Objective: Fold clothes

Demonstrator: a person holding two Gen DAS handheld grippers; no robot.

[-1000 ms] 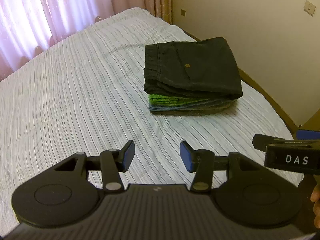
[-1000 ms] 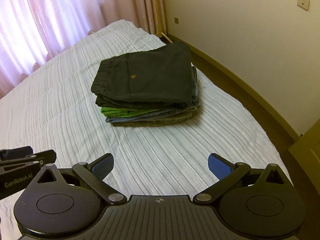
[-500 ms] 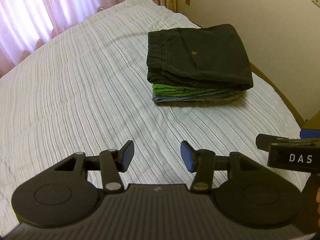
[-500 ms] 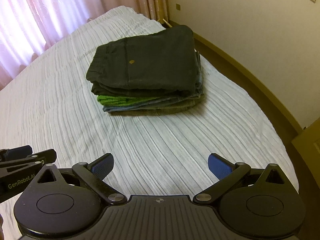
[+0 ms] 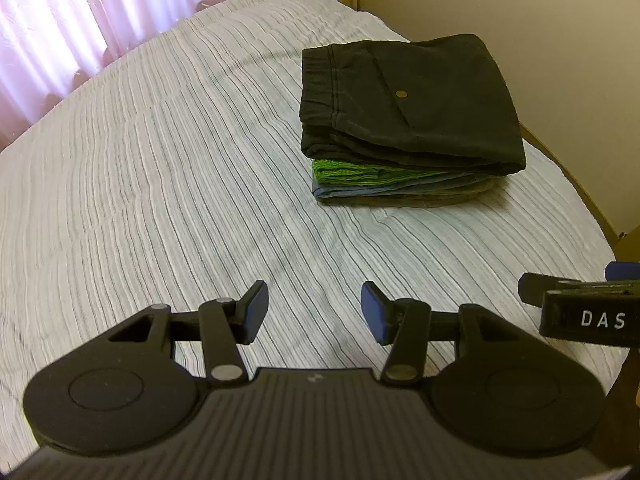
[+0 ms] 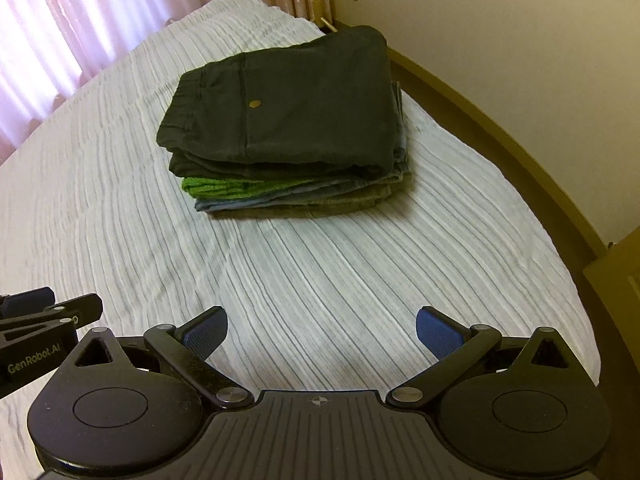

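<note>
A stack of folded clothes (image 5: pixel 408 128) lies on the bed, with dark shorts (image 6: pixel 288 108) on top, a green item (image 6: pixel 216 187) and grey-blue items beneath. My left gripper (image 5: pixel 314 312) is open and empty, above the bedspread, well short of the stack. My right gripper (image 6: pixel 322 330) is open wide and empty, also short of the stack. Each gripper shows at the edge of the other's view: the right one (image 5: pixel 580 312) and the left one (image 6: pixel 40 320).
The bed (image 5: pixel 160 184) has a white ribbed cover. Pink curtains (image 5: pixel 80 12) hang at the far left. A cream wall (image 6: pixel 500 40) and a wooden bed frame edge (image 6: pixel 500 120) run along the right. A wooden piece (image 6: pixel 616 272) stands at the right.
Both grippers have tilted and moved slightly, so the stack sits higher and closer in both views. Both jaws keep the same opening.
</note>
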